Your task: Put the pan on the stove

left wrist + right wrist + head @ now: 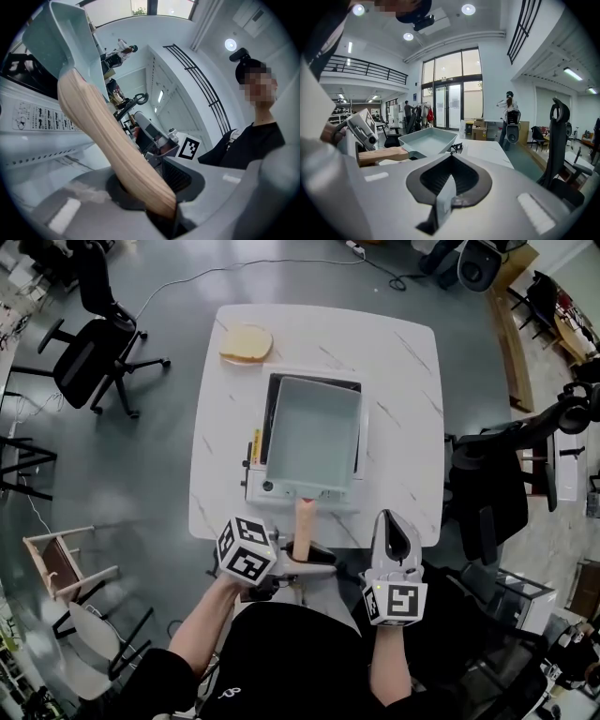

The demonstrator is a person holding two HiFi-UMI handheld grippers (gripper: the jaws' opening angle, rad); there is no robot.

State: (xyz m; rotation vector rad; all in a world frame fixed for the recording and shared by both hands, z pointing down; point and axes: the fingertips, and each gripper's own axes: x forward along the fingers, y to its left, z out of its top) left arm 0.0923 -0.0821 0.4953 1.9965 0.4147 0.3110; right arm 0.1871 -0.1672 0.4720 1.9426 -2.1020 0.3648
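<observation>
A pale grey-blue rectangular pan [314,432] sits over the portable stove [258,486] in the middle of the white table [412,409]; whether it rests on the burner I cannot tell. Its wooden handle [304,521] points toward me. My left gripper [302,557] is shut on the handle's near end, and in the left gripper view the handle [112,145] runs up from the gripper [159,208] to the pan [65,37]. My right gripper [394,523] hovers at the table's near edge, right of the handle, shut and empty [445,187]. It sees the pan [426,140] ahead on the left.
A slice of bread [247,343] lies at the table's far left corner. Office chairs stand left [94,352] and right [497,484] of the table. A wooden stool [61,559] is at the near left. The stove's label side [37,122] faces the left gripper.
</observation>
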